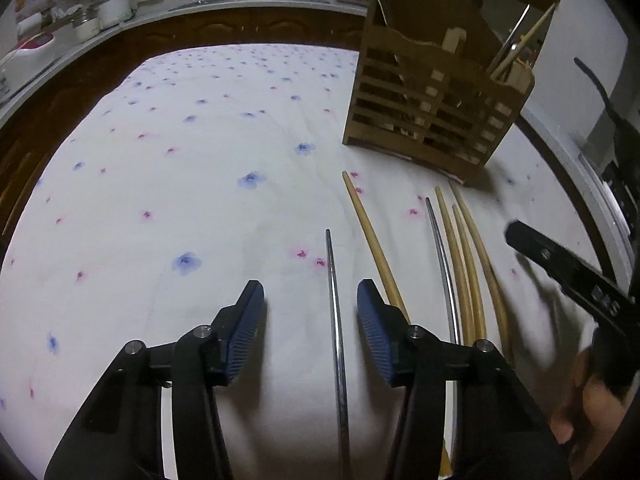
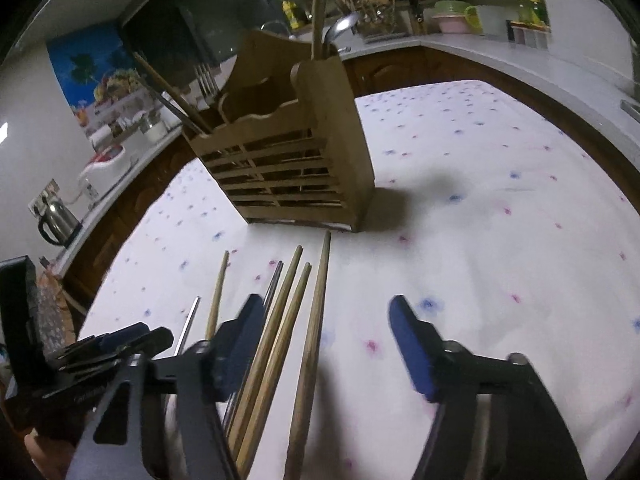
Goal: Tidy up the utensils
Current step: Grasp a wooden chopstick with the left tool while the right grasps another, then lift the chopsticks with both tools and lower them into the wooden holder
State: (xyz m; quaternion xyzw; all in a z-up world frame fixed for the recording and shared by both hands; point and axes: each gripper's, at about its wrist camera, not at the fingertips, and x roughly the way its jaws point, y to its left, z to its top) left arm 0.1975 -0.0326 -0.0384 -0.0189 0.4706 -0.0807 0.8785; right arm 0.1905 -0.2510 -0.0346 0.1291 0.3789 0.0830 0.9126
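Observation:
Several chopsticks lie side by side on the flowered cloth. In the left wrist view my left gripper [image 1: 310,292] is open, its blue pads either side of a metal chopstick [image 1: 335,320]; a wooden chopstick [image 1: 372,240] lies just right of it. A second metal chopstick [image 1: 442,268] and three wooden ones [image 1: 468,264] lie further right. In the right wrist view my right gripper [image 2: 326,312] is open over the wooden chopsticks [image 2: 316,312]. The wooden slatted utensil holder [image 1: 432,108] stands beyond them, also in the right wrist view [image 2: 288,160], with chopsticks, forks and a spoon in it.
The table cloth [image 1: 180,160] reaches a dark wooden counter front at the far edge. A kettle [image 2: 58,220] and jars [image 1: 108,8] stand on the counter behind. The right gripper's body [image 1: 568,276] shows at the right of the left wrist view.

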